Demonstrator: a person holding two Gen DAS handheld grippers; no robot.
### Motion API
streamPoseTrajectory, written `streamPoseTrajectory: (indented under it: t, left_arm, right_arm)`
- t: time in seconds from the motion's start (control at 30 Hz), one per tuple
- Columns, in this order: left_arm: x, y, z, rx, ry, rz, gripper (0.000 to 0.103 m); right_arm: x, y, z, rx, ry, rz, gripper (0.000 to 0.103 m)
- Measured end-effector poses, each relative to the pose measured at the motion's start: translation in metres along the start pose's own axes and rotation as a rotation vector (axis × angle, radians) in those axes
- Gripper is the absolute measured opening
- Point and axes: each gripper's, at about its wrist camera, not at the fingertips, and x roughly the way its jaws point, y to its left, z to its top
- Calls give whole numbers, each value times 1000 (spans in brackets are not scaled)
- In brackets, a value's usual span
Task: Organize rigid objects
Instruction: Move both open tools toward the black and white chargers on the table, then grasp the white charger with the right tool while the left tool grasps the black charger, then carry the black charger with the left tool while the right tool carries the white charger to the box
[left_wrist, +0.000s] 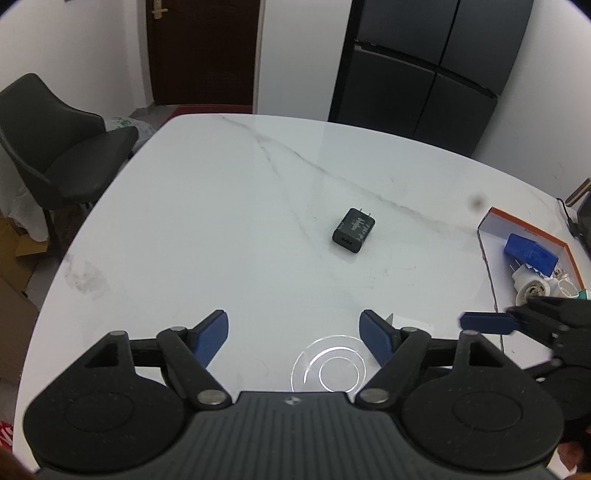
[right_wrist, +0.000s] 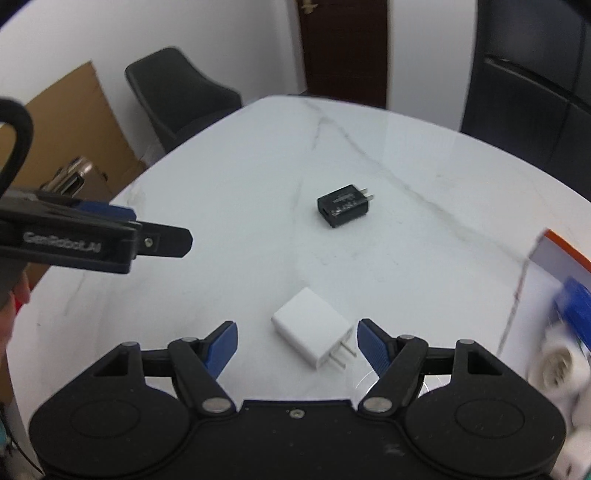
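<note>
A black plug adapter (left_wrist: 354, 231) lies on the white marble table (left_wrist: 221, 206); it also shows in the right wrist view (right_wrist: 344, 209). A white plug adapter (right_wrist: 314, 328) lies flat just in front of my right gripper (right_wrist: 296, 341), which is open with the prongs near its right finger. My left gripper (left_wrist: 293, 334) is open and empty above bare table. An orange-edged box (left_wrist: 532, 254) at the right holds a blue block (left_wrist: 530, 254) and white lamp sockets (left_wrist: 532, 291).
A black chair (left_wrist: 62, 147) stands at the table's far left. A dark cabinet (left_wrist: 424, 66) and a brown door (left_wrist: 203, 51) are behind the table. Cardboard (right_wrist: 70, 125) stands at the left. The left gripper's side (right_wrist: 92, 242) shows in the right wrist view.
</note>
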Motion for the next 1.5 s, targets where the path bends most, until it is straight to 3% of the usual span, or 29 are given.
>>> streamPoseTrajectory:
  t: [0.23,0.27,0.3,0.33,0.63,0.73,0.8,0.87,0.97,1.13,1.33,1.5]
  left_arm:
    - [34,-3,18,57,31,-45,84]
    - [40,-5,22,68,35,-53,84]
    - [46,-7,26,79,38,-63,85]
    - [52,-9,29,90,41,-72,85]
    - [115,-38,62,225,42,-115,85]
    - [133,-47,68,273,57,-109,76]
    - [144,-49,70,287,69,-110,65]
    - [149,-50,70,289,57,-106,61]
    - [147,-52,70,302,40,-112,36]
    - [135,-44,64,267,53,-97,36]
    - [95,-29,49,204,23,-86,36]
    - [56,-25,30,150,-7,-36,36]
  right_arm:
    - [37,-7,10,-94,74,50,82]
    - [41,-9,10,-92,85,49,74]
    - [45,-11,10,-85,95,53,57]
    - [47,-13,9,-71,100,59,51]
    - [34,-19,-12,89,50,5,51]
    - [30,-17,-18,118,44,-12,51]
    - [29,-16,-21,140,39,-23,51]
    - [27,-18,-24,168,32,-30,51]
    - [26,-18,-27,186,23,-45,51]
    - [19,-18,-29,227,-10,-89,51]
    - [3,-21,-24,253,-52,-145,51]
    - [-12,-25,-18,291,-79,-193,51]
